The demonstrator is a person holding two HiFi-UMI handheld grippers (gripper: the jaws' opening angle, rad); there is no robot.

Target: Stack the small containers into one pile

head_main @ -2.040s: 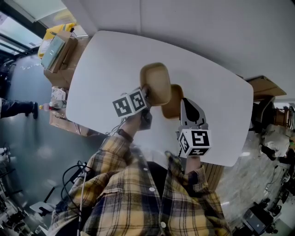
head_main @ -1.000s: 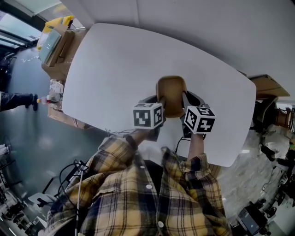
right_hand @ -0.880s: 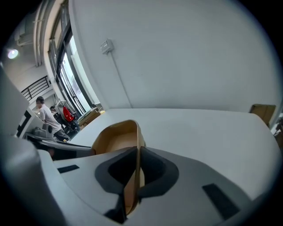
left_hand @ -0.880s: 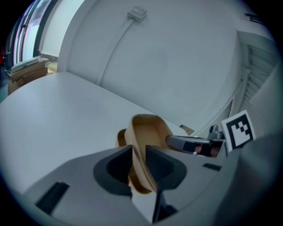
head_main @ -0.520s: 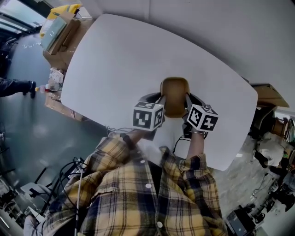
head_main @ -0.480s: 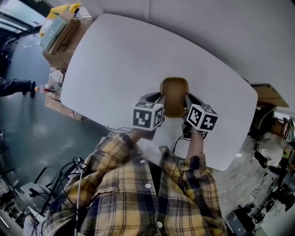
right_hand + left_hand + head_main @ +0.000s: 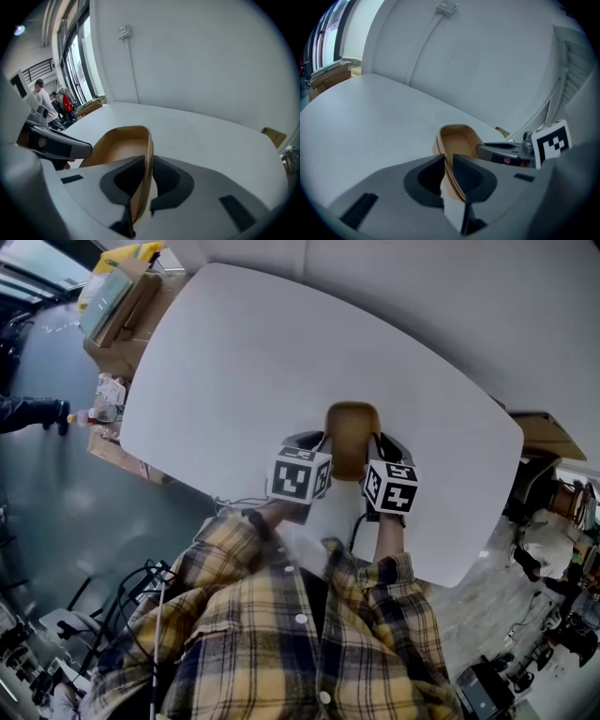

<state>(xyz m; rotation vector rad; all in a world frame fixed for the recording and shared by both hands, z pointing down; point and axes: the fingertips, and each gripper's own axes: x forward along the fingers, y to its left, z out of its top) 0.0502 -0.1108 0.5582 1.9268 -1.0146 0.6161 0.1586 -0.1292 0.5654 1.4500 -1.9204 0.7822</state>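
A tan oval container sits on the white table, nested in a second one whose rim shows just below it in the left gripper view. My left gripper pinches its left wall and has just been closing, with the wall between its jaws. My right gripper pinches the opposite wall and has just been opening a little, the rim still between its jaws. In each gripper view the other gripper shows across the container's hollow.
The table's near edge runs close under both hands. Cardboard boxes stand on the floor beyond the table's left end. A brown box lies past its right end. A wall rises behind the table.
Two seconds ago the left gripper held one container above the other; now they sit together between both grippers. Over the last second the right gripper has sunk a little along the wall.
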